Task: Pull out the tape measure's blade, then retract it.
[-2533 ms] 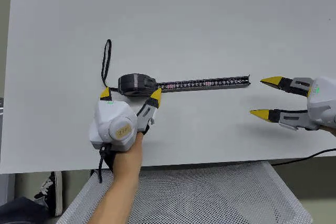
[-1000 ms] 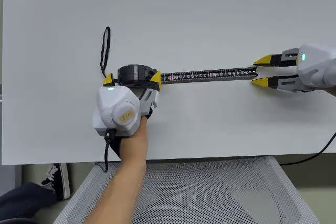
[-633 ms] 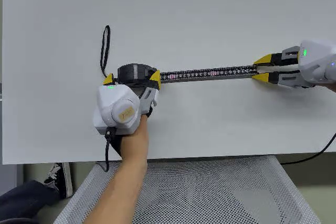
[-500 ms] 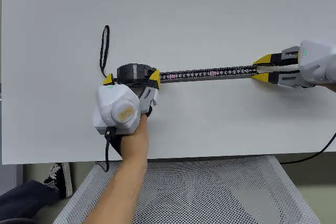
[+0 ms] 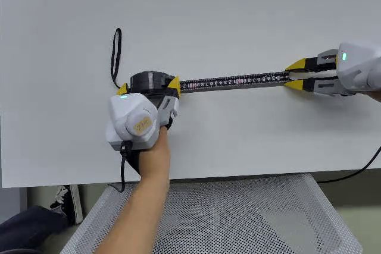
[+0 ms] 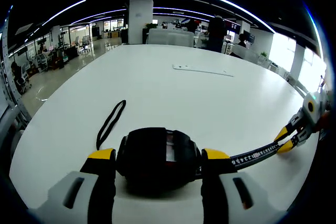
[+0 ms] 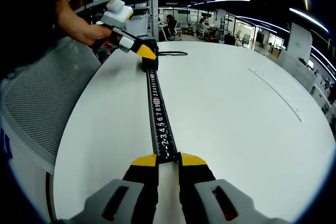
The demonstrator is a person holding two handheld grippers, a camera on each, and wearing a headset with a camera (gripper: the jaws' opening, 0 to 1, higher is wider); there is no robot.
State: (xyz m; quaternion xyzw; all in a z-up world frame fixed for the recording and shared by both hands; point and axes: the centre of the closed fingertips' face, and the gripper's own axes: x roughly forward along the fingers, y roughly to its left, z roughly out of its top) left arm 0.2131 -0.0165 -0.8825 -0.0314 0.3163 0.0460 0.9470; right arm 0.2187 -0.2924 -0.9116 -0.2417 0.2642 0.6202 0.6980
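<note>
The black tape measure case (image 5: pixel 150 80) lies on the white table (image 5: pixel 238 16), its black strap loop (image 5: pixel 114 55) trailing away behind it. My left gripper (image 5: pixel 148 86) is shut on the case, one yellow fingertip on each side; in the left gripper view the case (image 6: pixel 157 156) sits between the fingertips (image 6: pixel 101 155). The blade (image 5: pixel 235 80) runs out to the right, flat along the table. My right gripper (image 5: pixel 293 75) is shut on the blade's end. In the right gripper view the blade (image 7: pixel 157 111) leads from my right gripper (image 7: pixel 168 160) to the case (image 7: pixel 151 62).
The table's front edge (image 5: pixel 238 173) lies close to me, with a grey mesh surface (image 5: pixel 226 218) below it. A black cable (image 5: pixel 357 168) hangs off the right side. A thin white strip (image 6: pixel 202 70) lies flat farther across the table.
The left gripper moved forward and shut on the case. The right gripper came in from the right and shut on the blade's end. Over the last half second little has shifted.
</note>
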